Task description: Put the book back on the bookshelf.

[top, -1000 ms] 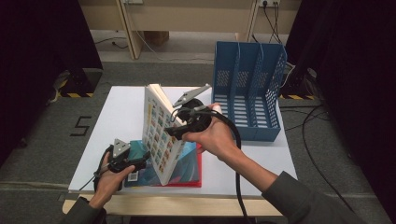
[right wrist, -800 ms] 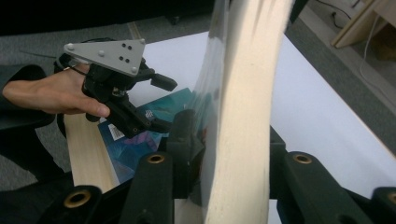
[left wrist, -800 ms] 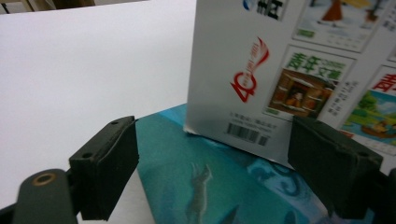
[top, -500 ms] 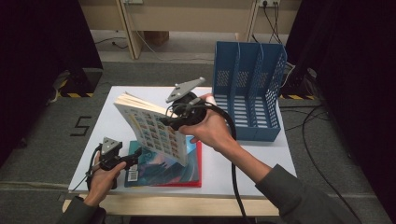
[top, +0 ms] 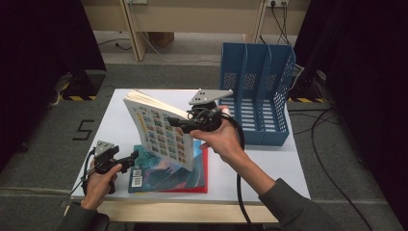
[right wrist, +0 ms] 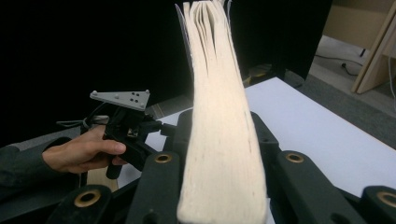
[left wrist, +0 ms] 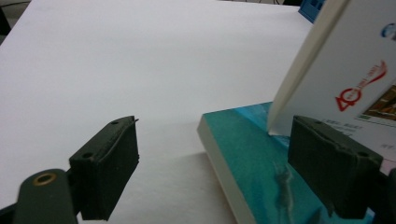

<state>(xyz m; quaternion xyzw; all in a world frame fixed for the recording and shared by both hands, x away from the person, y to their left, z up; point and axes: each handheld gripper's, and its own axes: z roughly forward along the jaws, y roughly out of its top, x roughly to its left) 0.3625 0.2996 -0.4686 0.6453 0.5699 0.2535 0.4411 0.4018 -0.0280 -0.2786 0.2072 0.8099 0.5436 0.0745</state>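
Since a second ago you have lifted the white book [top: 161,130] off its standing place on the stack and tipped it, so it now hangs tilted above the bench [top: 120,110] with its printed cover facing you and its page edges turned up and away. Your right hand-held gripper [top: 185,124] is clamped on that book near its right edge; the jaws have just been closing a little and easing again, and in the right gripper view the thick block of cream pages [right wrist: 219,130] sits squeezed between the two black jaws. The book's lower corner hovers just over the teal book [top: 166,168] that lies flat at the near edge of the bench, on top of a red book [top: 204,180].

Your left hand-held gripper [top: 129,161] has slid toward the left edge of the bench and now sits low at the teal book's left side. Its jaws stand apart: in the left gripper view one pad [left wrist: 109,165] is over bare white bench and the other [left wrist: 331,163] is over the teal cover [left wrist: 247,154], with nothing pressed between them.

The blue file rack [top: 257,91] stands upright at the far right of the bench, well apart from both books.
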